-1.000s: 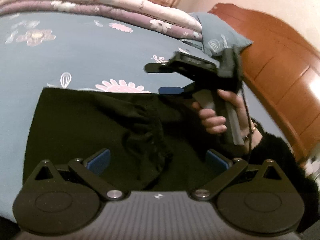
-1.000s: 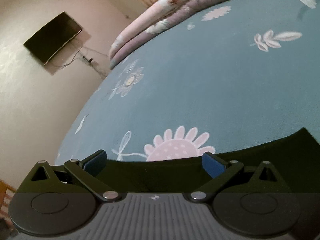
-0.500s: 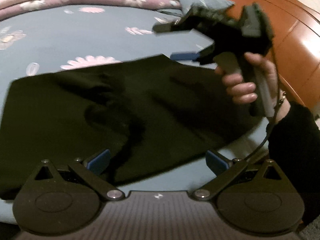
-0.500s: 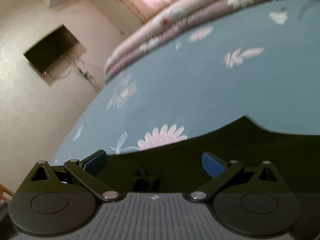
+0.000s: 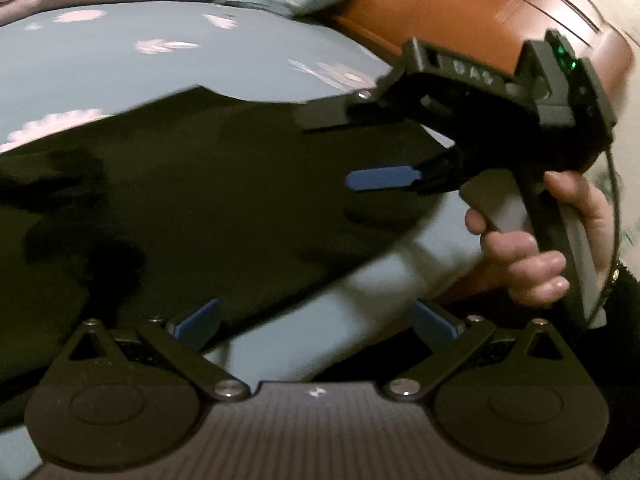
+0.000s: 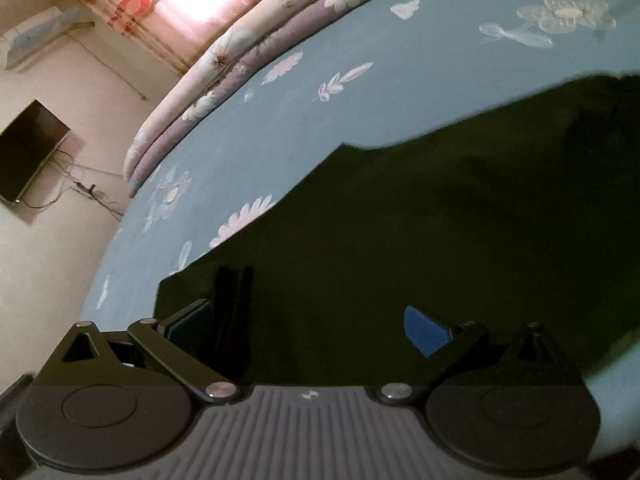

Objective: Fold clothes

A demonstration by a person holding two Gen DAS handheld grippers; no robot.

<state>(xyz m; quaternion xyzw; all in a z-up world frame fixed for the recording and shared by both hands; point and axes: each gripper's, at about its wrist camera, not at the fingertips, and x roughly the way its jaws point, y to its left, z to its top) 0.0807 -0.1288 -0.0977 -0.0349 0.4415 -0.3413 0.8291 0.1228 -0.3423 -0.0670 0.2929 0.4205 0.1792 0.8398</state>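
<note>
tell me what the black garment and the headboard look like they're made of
Black garment: looks like soft matte knit or fleece; it lies limp with shallow rumples and no sheen. Headboard: looks like reddish-brown wood with a glossy varnish, judging by its bright highlights.

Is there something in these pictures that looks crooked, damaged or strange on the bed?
Nothing looks damaged or spilled. The black garment lies spread on the blue floral sheet at a slant to both cameras, with one darker rumpled patch not yet smoothed. Both the left gripper and right gripper are open, holding nothing.
</note>
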